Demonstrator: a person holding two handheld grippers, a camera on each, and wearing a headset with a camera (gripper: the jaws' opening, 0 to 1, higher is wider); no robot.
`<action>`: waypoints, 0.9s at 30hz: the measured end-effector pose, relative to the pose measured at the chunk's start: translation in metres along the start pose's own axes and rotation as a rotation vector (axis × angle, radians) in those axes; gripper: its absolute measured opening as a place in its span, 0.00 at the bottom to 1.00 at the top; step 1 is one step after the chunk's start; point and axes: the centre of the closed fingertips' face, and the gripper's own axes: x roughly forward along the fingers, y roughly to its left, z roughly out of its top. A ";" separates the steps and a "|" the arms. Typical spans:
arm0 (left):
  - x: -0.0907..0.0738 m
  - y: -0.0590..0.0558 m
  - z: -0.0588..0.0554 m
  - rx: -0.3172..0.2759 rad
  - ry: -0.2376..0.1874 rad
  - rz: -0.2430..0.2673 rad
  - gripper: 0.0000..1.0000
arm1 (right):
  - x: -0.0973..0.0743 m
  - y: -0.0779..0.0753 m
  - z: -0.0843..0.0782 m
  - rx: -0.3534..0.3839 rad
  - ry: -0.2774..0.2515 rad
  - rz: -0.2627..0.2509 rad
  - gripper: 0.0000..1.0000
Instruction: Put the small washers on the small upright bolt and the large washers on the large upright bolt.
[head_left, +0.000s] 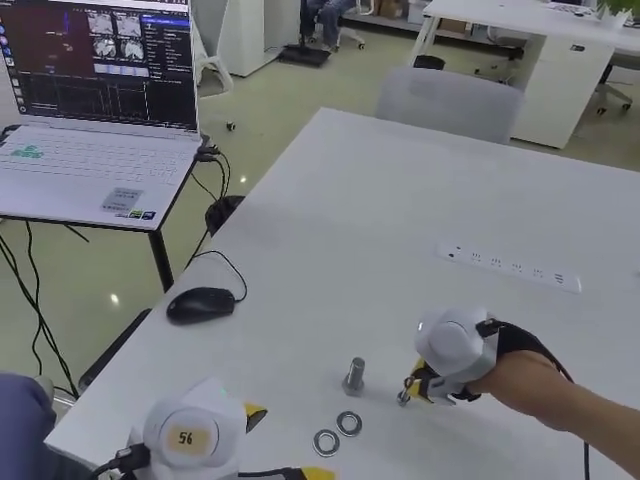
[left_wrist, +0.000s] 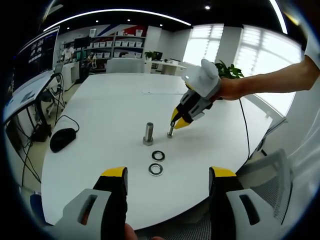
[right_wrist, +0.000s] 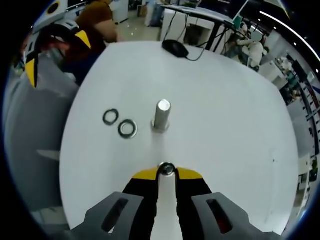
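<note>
My main worry is the small bolt (left_wrist: 170, 132), which stands just beside the large bolt (head_left: 354, 375), on the side toward the right gripper (right_wrist: 166, 174). It looks thin and free-standing, so any sideways pull from the clenched tips could tip it over or skid it across the white table (head_left: 400, 200). If it falls toward the large bolt it could knock that over too.

The two loose washers (head_left: 349, 423) lie flat and just apart from each other, near the large bolt on the side toward me. A careless sweep of the left gripper (left_wrist: 168, 172) could scatter them.

The right gripper's jaws are drawn almost together, with only a slit between them. The yellow tips pinch a small round metal piece at the top of the small bolt. From its own view I think this is the bolt's head, possibly with a small washer on it, but it is too tiny for me to be sure.

The left gripper's jaws are spread wide and hold nothing. They hang short of the washers, well back from the large bolt.
</note>
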 end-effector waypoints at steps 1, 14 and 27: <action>0.000 0.000 -0.001 -0.001 0.000 0.000 0.65 | 0.002 0.001 0.000 -0.001 0.002 0.001 0.13; -0.001 0.004 -0.008 -0.020 0.005 0.007 0.65 | 0.025 0.006 -0.013 0.007 0.031 0.018 0.13; -0.001 0.007 -0.006 -0.017 0.000 0.005 0.65 | 0.012 -0.002 -0.014 0.039 -0.003 -0.020 0.16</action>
